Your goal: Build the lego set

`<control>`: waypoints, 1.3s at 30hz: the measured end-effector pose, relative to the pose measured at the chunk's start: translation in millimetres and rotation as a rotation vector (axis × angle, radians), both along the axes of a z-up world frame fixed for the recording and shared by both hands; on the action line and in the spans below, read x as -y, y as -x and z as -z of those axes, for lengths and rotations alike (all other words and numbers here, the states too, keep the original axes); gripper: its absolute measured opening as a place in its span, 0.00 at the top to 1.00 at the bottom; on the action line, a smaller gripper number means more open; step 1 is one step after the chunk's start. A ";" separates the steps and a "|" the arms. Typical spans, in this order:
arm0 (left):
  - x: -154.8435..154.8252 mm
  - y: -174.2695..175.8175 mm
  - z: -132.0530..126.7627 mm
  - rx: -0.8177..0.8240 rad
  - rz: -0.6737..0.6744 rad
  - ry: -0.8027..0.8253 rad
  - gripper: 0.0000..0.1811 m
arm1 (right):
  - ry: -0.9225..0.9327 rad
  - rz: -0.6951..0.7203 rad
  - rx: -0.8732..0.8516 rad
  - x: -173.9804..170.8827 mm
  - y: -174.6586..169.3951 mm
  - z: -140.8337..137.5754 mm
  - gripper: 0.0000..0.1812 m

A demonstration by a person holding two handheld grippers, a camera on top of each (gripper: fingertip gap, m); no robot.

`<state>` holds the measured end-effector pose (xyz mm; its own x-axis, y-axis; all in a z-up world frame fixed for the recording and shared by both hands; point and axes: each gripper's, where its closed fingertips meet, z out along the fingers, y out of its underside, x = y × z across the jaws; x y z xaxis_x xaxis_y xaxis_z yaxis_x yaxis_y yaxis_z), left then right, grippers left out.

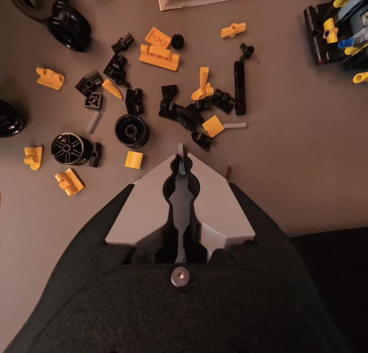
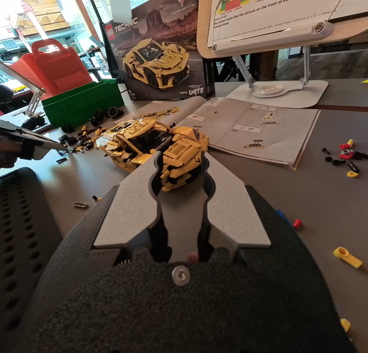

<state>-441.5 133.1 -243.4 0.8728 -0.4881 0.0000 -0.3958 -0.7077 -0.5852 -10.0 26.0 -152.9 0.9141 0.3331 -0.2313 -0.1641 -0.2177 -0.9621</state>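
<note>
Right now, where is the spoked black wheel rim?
In the left wrist view, the spoked black wheel rim lies on the table's left side, left of the left gripper, touching a small black connector.

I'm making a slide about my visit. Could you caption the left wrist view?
Left claw shut on a small grey pin, above loose yellow and black pieces and wheels on the table.

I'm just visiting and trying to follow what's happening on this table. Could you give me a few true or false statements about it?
1. The left gripper pinches a small grey pin. True.
2. The right gripper is clamped on the yellow car. False: its jaws are open, holding nothing.
3. The instruction booklet lies open behind the car. True.
4. The green bin sits right of the car. False: it is on the left.
</note>
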 end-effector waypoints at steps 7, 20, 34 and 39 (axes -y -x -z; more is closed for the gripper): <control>6.4 -25.4 -41.5 0.170 0.126 -0.089 0.98 | -0.025 -0.028 0.003 0.4 8.6 -9.8 0.80; 130.0 -251.0 -96.5 0.761 0.836 0.416 0.98 | -0.064 -0.727 0.338 23.8 153.4 4.9 0.76; 155.4 -240.3 -37.3 0.537 0.844 0.704 0.98 | 0.025 -0.876 0.535 40.5 184.2 62.2 0.86; 163.8 -241.5 -47.6 0.636 0.878 0.773 0.98 | -0.034 -0.914 0.496 47.4 194.4 52.1 0.92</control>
<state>-200.0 -30.8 -195.8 0.0153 -0.5751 0.8179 -0.6976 -0.5922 -0.4033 -204.4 -21.4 -205.0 0.2996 0.9460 0.1238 0.4655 -0.0317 -0.8845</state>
